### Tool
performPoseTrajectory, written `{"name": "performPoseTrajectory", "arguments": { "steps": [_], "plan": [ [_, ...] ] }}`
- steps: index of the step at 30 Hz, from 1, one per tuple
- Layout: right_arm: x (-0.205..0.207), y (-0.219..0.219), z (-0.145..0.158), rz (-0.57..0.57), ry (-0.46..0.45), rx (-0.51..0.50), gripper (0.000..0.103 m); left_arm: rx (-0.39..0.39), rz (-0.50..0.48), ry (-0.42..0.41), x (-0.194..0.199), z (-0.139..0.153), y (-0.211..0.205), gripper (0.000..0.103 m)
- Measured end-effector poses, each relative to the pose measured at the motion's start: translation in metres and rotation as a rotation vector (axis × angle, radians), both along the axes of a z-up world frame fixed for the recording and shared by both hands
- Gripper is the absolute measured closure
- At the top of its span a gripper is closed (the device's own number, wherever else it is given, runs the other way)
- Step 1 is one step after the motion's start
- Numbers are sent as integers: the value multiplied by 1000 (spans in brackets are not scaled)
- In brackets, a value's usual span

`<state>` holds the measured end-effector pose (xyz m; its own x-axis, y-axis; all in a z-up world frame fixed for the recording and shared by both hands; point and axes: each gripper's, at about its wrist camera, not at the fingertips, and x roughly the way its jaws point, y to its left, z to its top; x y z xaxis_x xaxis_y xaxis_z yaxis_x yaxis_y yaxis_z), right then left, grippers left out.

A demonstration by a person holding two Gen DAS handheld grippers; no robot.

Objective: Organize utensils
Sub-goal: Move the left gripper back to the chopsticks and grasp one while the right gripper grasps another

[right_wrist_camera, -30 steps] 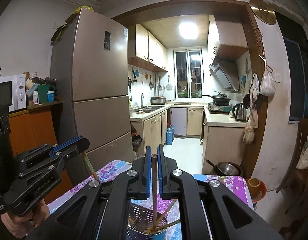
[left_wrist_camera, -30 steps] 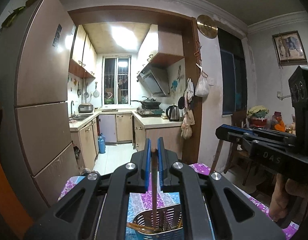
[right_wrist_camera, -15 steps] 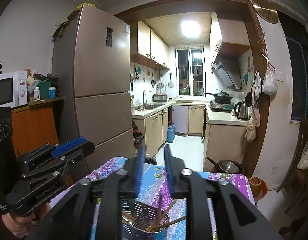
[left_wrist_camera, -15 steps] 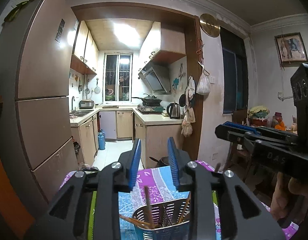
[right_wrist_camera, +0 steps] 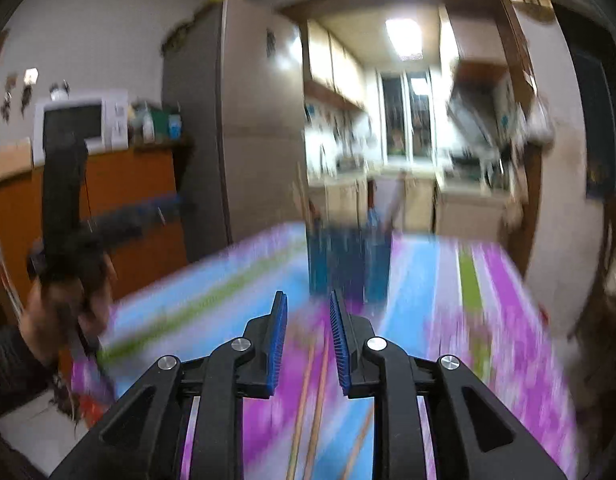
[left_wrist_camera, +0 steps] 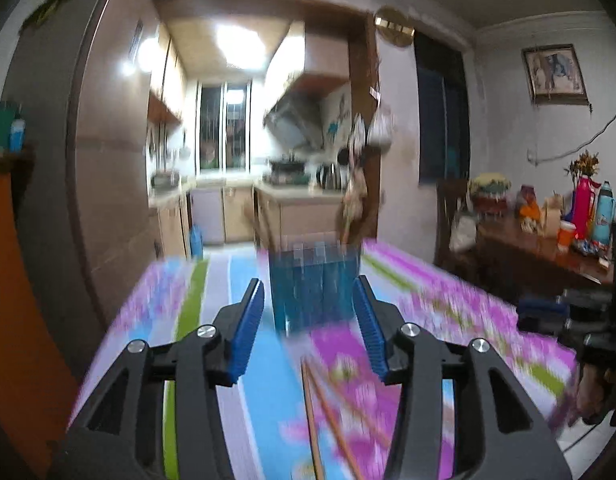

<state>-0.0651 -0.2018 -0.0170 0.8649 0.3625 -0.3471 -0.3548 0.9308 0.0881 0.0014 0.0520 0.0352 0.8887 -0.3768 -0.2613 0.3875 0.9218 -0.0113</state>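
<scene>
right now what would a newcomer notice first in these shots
First the loud purple, blue and green tablecloth filling the lower half. At its far middle stands the blue utensil holder, and loose chopsticks lie near, under the open right tongs; the left tongs are open too.

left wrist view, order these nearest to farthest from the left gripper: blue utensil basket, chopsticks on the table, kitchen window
From the left gripper:
1. chopsticks: on the tablecloth, just below and between its open fingers.
2. blue utensil basket: straight ahead on the table, beyond the fingertips.
3. kitchen window: far back in the kitchen, left of centre.
</scene>
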Motion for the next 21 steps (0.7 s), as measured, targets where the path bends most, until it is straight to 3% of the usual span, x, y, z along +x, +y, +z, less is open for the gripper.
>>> {"name": "performPoseTrajectory", "arguments": {
  "steps": [5,21],
  "plan": [
    [-31,0,-62,-27,96,-27,79,4,7,88,-22,-43,8,58],
    [-24,-3,-95,2,137,-38,86,43,20,208,-47,-116,24,58]
  ]
}}
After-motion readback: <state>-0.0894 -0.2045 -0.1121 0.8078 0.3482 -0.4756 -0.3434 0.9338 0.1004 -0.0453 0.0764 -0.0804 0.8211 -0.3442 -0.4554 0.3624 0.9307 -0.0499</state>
